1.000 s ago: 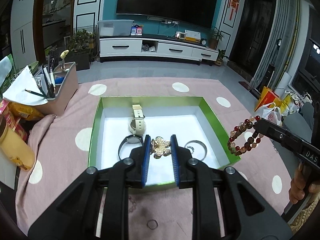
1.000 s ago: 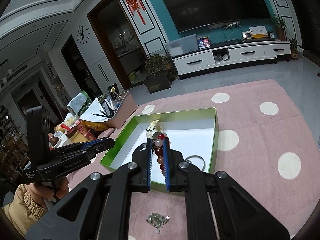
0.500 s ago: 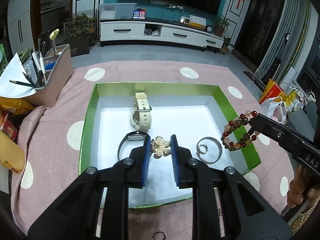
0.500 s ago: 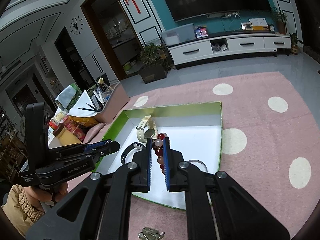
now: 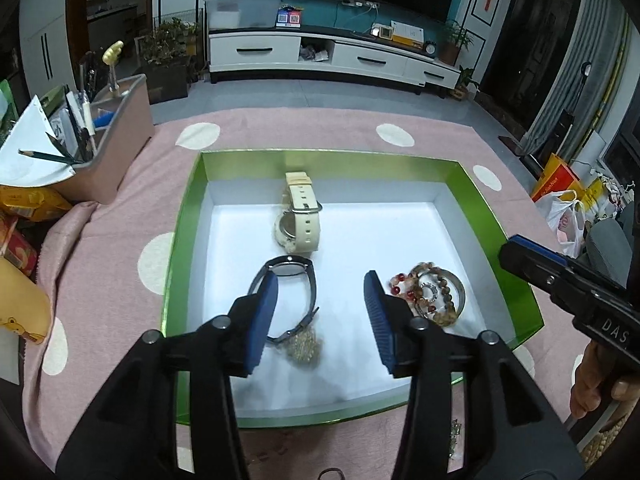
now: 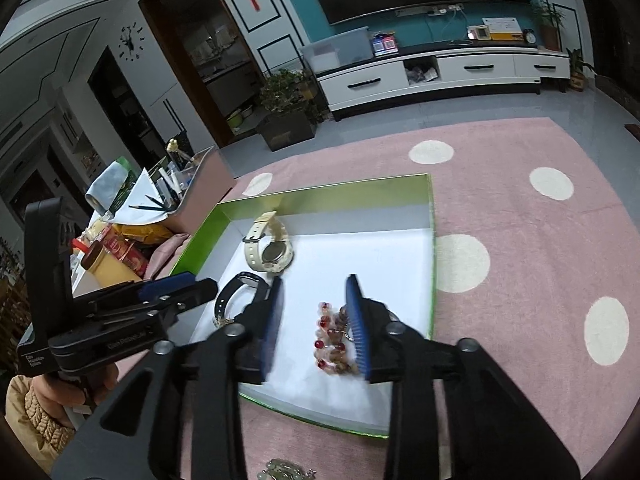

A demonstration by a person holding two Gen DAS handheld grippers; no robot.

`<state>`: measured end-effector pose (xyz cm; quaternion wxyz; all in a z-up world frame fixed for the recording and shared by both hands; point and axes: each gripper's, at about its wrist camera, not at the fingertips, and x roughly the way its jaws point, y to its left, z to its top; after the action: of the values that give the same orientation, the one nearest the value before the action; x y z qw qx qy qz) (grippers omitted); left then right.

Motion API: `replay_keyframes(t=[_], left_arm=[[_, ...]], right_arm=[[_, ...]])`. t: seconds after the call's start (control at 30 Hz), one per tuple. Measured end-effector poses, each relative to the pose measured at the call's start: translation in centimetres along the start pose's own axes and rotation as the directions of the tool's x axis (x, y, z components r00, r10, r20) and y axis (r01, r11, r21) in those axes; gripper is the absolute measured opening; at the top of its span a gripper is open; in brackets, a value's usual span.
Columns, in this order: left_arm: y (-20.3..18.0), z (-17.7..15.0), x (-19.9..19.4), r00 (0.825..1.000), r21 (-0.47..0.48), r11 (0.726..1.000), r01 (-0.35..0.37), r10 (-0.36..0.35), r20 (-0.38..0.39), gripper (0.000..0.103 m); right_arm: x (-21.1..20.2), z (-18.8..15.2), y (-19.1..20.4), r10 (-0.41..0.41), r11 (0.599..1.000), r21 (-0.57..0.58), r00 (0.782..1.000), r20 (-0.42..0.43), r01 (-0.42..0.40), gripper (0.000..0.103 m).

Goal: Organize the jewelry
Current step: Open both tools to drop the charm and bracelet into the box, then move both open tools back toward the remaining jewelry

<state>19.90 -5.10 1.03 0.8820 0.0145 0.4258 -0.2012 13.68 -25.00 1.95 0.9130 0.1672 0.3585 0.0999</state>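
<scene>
A green box (image 5: 188, 216) with a white floor lies on the pink dotted cloth. In it lie a cream watch (image 5: 300, 216), a black watch (image 5: 290, 280), a gold flower brooch (image 5: 306, 346), a silver bangle (image 5: 460, 294) and a red beaded bracelet (image 5: 414, 290). My left gripper (image 5: 320, 316) is open and empty just above the brooch. My right gripper (image 6: 314, 326) is open above the beaded bracelet (image 6: 332, 340), which lies on the box floor between its fingers. The box (image 6: 430, 264), cream watch (image 6: 268, 250) and black watch (image 6: 230, 298) also show in the right wrist view.
A pink pen holder (image 5: 116, 128) with pencils and snack packets (image 5: 24, 204) stand left of the box. A small ring (image 5: 330, 474) and a metal piece (image 6: 284, 468) lie on the cloth in front of the box. The right gripper (image 5: 560, 280) shows at the left view's right edge.
Both grippers have opened. The brooch dropped from the left gripper onto the box floor. The beaded bracelet dropped from the right gripper onto the silver bangle.
</scene>
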Motion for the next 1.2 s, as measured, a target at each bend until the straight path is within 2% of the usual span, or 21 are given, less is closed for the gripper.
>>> replay_keyframes(t=[0.17,0.37,0.6,0.8,1.2], left_arm=[[0.9,-0.2,-1.8,0.999,-0.021,1.000,-0.017,0.018,0.033,0.056],[2.7,-1.8,-4.7,0.997,-0.051,0.998,-0.045,0.048,0.058,0.056],[4.4,-5.6,-7.2,0.998,-0.109,0.993,-0.044,0.050,0.045,0.056],[4.4,-8.9,-8.8,0.999,-0.138,0.990,-0.030,0.035,0.033,0.056],[0.1,-15.5,-9.4,1.000,-0.040,0.999,-0.007,0.007,0.006,0.056]], right_arm=[[-2.2,-0.8,-0.8,-0.001,1.000,0.011,1.000,0.032,0.001,0.036],[-5.4,-2.9,-1.6,-0.012,1.000,0.015,0.999,0.052,0.011,0.036],[-8.3,-5.8,-1.8,-0.029,1.000,0.011,0.999,0.039,0.029,0.036],[-10.1,-8.5,-1.1,-0.036,0.999,-0.008,0.999,0.021,0.036,0.036],[-9.0,-14.3,2.9,-0.041,0.987,-0.156,0.994,-0.097,0.025,0.036]])
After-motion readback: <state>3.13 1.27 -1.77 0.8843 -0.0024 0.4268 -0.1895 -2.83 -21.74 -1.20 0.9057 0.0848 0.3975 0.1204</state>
